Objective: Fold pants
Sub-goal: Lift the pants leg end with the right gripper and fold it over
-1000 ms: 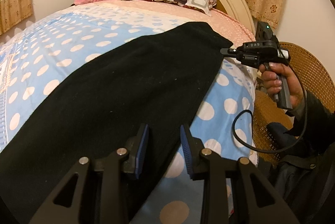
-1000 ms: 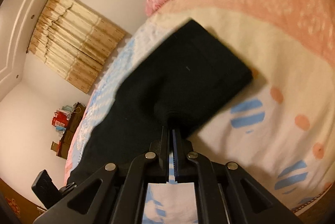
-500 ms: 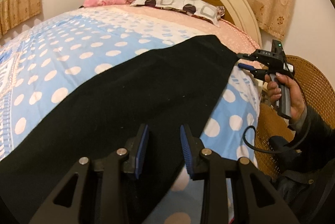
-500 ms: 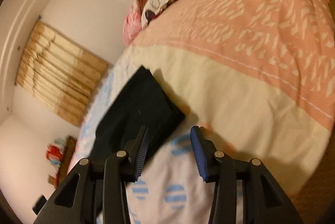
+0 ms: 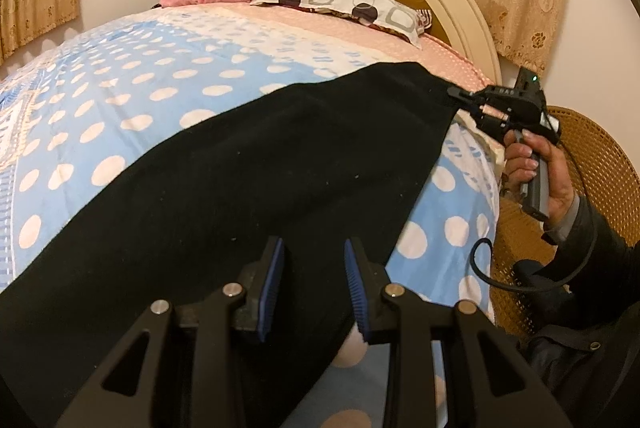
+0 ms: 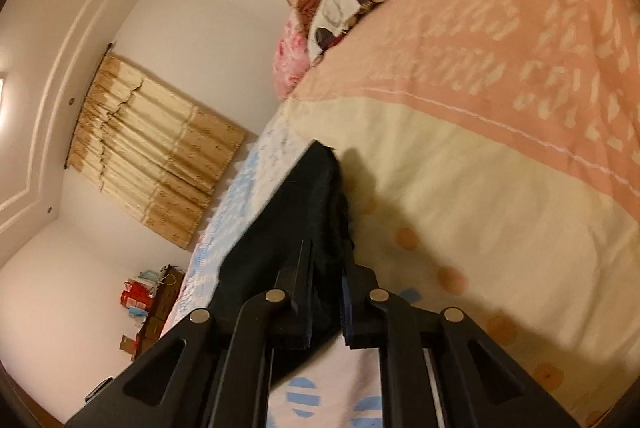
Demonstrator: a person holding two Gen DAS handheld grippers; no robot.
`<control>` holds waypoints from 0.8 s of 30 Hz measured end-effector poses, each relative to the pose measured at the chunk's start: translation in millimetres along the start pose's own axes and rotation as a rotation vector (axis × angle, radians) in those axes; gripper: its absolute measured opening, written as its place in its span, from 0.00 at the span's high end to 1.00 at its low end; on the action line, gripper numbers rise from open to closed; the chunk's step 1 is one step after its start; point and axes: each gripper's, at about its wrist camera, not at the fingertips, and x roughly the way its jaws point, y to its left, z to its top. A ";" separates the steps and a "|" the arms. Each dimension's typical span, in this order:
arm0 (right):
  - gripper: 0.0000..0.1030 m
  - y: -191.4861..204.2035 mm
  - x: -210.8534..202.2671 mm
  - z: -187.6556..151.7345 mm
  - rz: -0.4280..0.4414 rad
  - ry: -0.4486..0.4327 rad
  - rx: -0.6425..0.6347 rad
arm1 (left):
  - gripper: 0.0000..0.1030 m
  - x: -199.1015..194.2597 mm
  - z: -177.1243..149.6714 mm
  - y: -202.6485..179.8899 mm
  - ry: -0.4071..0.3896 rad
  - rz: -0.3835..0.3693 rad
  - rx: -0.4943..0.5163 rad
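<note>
black pants (image 5: 248,188) on bed — right tongs (image 6: 326,292) at hem

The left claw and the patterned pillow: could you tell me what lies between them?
In the left wrist view, the black pants lie nearest the left claw, then bare polka-dot bedspread up to the pillow.

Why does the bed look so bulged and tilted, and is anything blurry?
Left wrist view: the fisheye lens bulges the bed and darkens the corners; warm light, fairly sharp. Right wrist view: rolled sideways, the pants softly blurred, casting a shadow on the cream quilt.
</note>
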 end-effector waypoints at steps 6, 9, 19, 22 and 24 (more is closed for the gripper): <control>0.90 63.6 -10.2 0.2 0.077 -0.006 -0.165 | 0.67 -18.1 -2.1 6.5 -0.011 0.029 -0.020; 0.90 108.5 -9.7 -9.3 0.124 0.013 -0.286 | 0.67 -35.6 -7.5 20.0 -0.025 0.059 -0.053; 0.90 243.2 42.0 -99.6 0.299 0.218 -0.572 | 0.67 -89.7 -40.8 66.9 -0.054 0.184 -0.167; 0.90 265.9 62.1 -139.5 0.336 0.312 -0.605 | 0.67 -103.4 -52.6 75.3 -0.075 0.204 -0.192; 0.90 276.4 75.3 -160.6 0.345 0.352 -0.633 | 0.67 -108.6 -58.5 78.9 -0.083 0.209 -0.205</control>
